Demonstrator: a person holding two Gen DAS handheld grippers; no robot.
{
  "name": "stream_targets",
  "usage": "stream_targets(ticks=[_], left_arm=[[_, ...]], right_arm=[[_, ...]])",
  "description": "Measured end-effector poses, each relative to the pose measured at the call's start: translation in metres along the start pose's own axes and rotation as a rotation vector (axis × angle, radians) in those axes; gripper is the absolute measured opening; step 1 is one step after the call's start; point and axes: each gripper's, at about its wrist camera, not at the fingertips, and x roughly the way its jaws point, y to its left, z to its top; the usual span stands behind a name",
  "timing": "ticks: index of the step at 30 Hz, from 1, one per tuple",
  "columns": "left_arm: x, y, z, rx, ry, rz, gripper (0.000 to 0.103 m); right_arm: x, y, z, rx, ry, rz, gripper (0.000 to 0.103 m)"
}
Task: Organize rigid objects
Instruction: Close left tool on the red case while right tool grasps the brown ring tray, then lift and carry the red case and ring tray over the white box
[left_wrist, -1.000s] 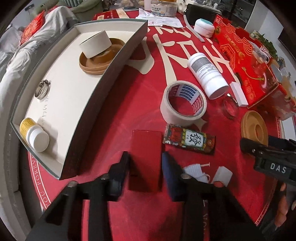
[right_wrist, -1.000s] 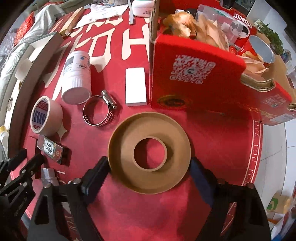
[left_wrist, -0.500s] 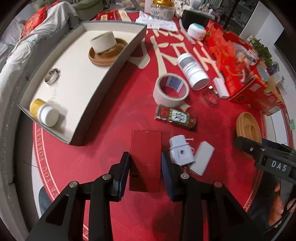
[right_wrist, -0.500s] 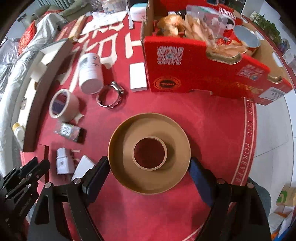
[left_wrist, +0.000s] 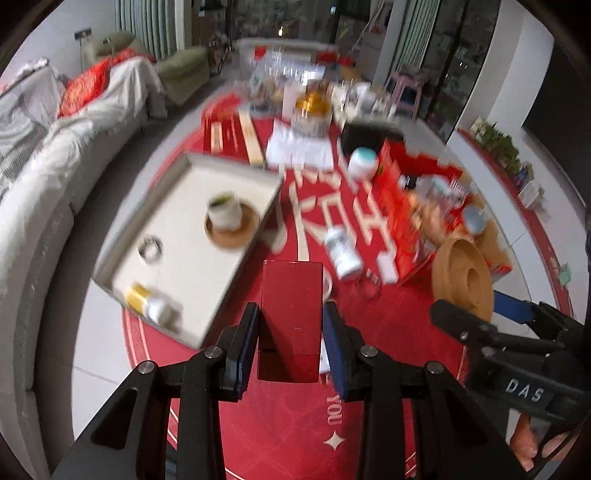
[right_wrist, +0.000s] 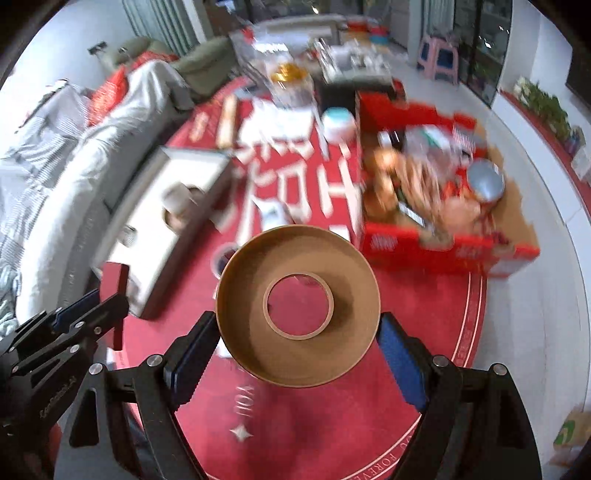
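Carrying both at once looks dicey: left gripper (left_wrist: 290, 334) pinches the red box (left_wrist: 290, 317), right gripper (right_wrist: 297, 354) barely clamps the brown ring dish (right_wrist: 297, 306) by its rim, so either could slip mid-swing before the tray (left_wrist: 147, 229).

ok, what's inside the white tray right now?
In the white tray: a white roll on a brown disc, a metal clamp, a yellow-and-white bottle. The near wall hides the floor behind it.

"DAS" on right claw (left_wrist: 480, 295); "YOU" on tablecloth (left_wrist: 280, 435)
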Motion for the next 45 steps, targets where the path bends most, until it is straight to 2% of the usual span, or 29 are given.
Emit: stream_targets(ticks=[6,15,18,23,28,33,45], left_arm=[[-0.051,0.006,0.036,-0.012,-0.107,-0.008,0.037],[-0.119,0.018,0.079,0.006,-0.282,0.046,0.037],[-0.138,0.032,0.095,-0.01,-0.333,0.064,0.037],[-0.15,0.065,0.109,-0.064,-0.368,0.117,0.037],[-0.135,0.1,0.115,-0.13,-0.344,0.175,0.037],[-0.089,0.13,0.113,-0.176,-0.274,0.22,0.037],[0.061,0.167,0.063,-0.251,0.015,0.265,0.037]], right_arm=[[-0.05,0.03,0.032,-0.043,-0.104,0.044,0.086],[-0.122,0.077,0.083,-0.159,-0.265,0.063,0.087],[-0.141,0.093,0.097,-0.186,-0.304,0.083,0.087],[-0.151,0.12,0.119,-0.219,-0.344,0.111,0.087],[-0.132,0.148,0.135,-0.245,-0.324,0.128,0.087],[-0.091,0.166,0.142,-0.25,-0.258,0.133,0.087],[0.04,0.17,0.126,-0.268,-0.068,0.109,0.087]])
